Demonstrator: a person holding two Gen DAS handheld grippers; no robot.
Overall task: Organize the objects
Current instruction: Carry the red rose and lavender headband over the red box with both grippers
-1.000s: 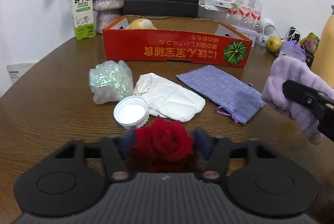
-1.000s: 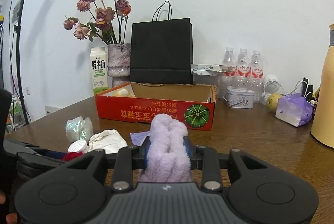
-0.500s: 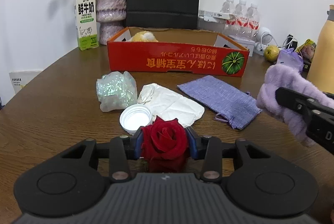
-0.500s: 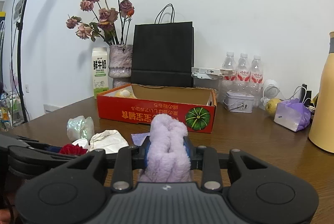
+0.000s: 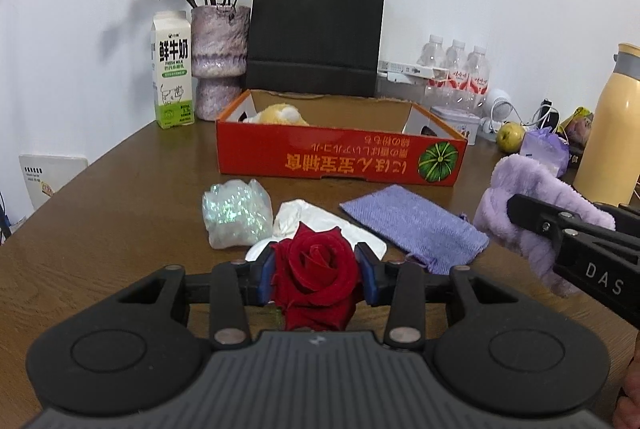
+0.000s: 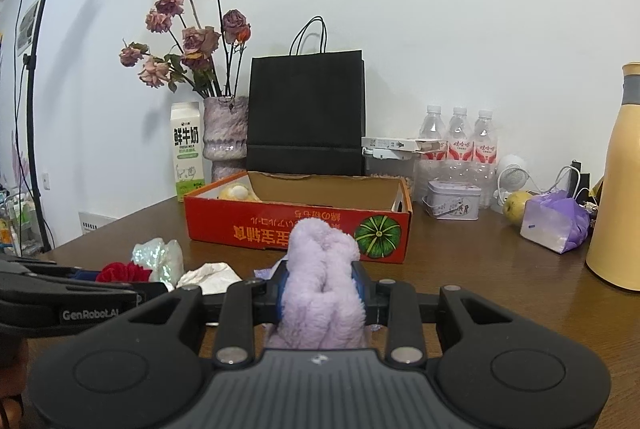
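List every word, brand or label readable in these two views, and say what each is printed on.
"鲜牛奶" and "FRESH MILK": milk carton.
"DAS": arm of the right gripper.
"GenRobot.AI": arm of the left gripper.
Orange characters printed upside down beside a green pumpkin picture: red box, not legible enough to quote.
Red labels on the water bottles, the tin and the white card: too small to read.

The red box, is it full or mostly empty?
Mostly empty. The red box is open on top, and only one yellow fluffy thing shows in its left back corner; the rest of the inside in view is bare cardboard.
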